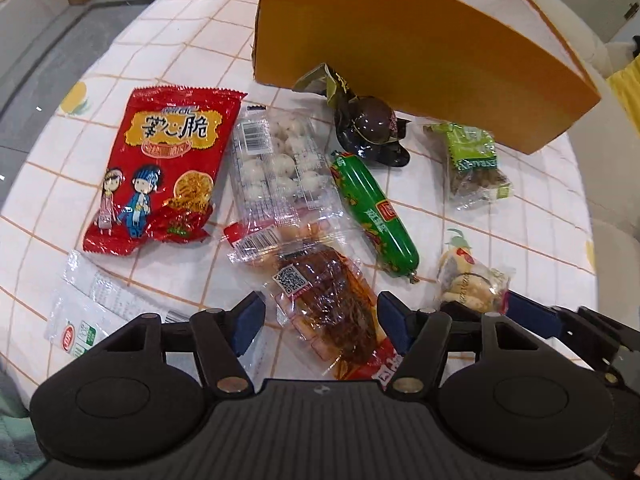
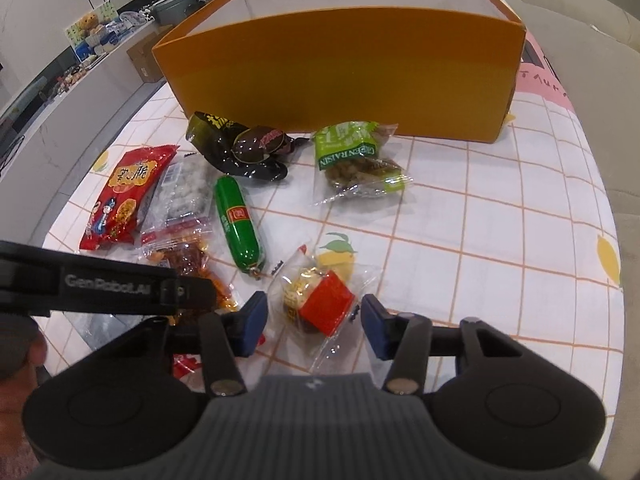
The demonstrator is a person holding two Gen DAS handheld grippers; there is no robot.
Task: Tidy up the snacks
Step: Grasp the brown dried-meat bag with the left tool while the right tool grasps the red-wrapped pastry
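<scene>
You have one orange box (image 2: 344,76) on the table. In front of it lie nine snack packets: one red crisp bag (image 1: 160,172), one green sausage (image 1: 374,216), one dark wrapped packet (image 1: 370,128), one green raisin bag (image 2: 352,156), three clear packets, one white packet (image 1: 86,316), one small red-labelled packet (image 2: 320,304).

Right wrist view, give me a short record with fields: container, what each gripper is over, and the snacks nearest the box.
container: orange box, open top, on the checked tablecloth
right gripper: open around red-and-yellow wrapped snack, pads not touching
left gripper: open over clear pack of brown strips
near box: green raisin bag, dark wrapped snack
</scene>
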